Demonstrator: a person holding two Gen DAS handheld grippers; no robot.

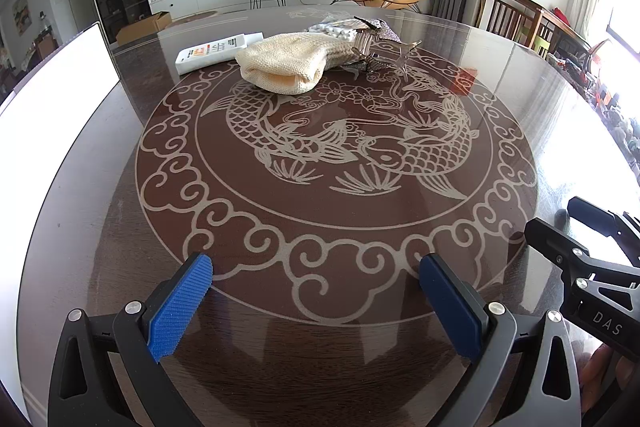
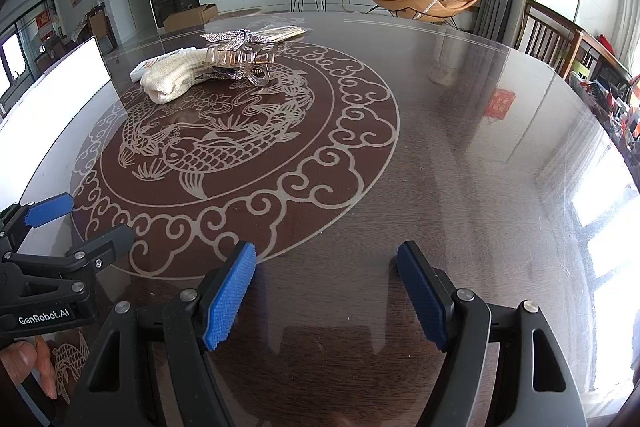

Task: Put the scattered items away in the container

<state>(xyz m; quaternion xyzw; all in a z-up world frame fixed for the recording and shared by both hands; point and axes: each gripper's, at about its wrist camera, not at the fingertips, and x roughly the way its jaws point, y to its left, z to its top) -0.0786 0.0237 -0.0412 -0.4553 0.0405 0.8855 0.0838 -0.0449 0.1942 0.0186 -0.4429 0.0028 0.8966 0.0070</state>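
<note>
My left gripper (image 1: 316, 267) hangs spread wide and empty over the glass table (image 1: 500, 99); the white container (image 1: 60, 75) sits at ten o'clock, its far side cut off. The knit cloth (image 1: 282, 65), white tube (image 1: 218, 53) and hair clip (image 1: 376, 45) cluster at twelve, overlapping. My right gripper (image 2: 326, 259) is likewise parted, level above the tabletop.
</note>
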